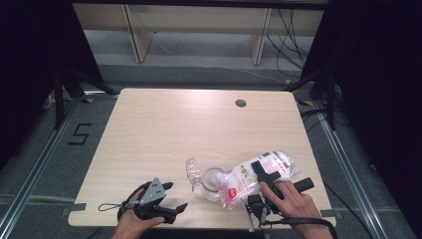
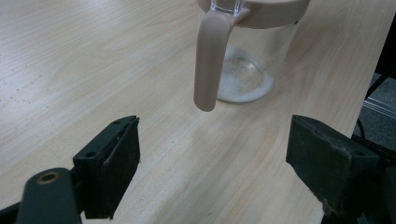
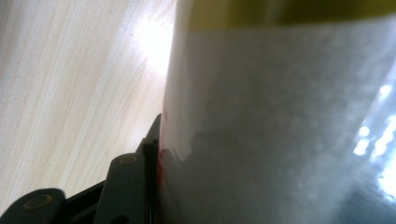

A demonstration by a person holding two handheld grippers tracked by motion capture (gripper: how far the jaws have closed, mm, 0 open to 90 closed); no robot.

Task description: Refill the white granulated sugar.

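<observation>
bag (image 1: 259,174) of white powder: clamped in right gripper (image 1: 263,175) fingers, tilted, mouth over clear jug (image 1: 213,183) | long axis runs down-left toward jug on tabletop (image 1: 164,129) | left gripper (image 1: 175,196) fingers released, jug handle (image 2: 209,60) just ahead, nearer arm

Pale wooden table (image 1: 164,129) on grey floor (image 1: 45,149).

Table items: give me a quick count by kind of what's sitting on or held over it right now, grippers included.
Clear jar with beige handle: 1
Clear lid lying beside the jar: 1
Bag of white powder, tipped at the jar: 1
Grippers: 2, the left gripper open and empty, the right gripper clamped on the bag
Total: 5
</observation>
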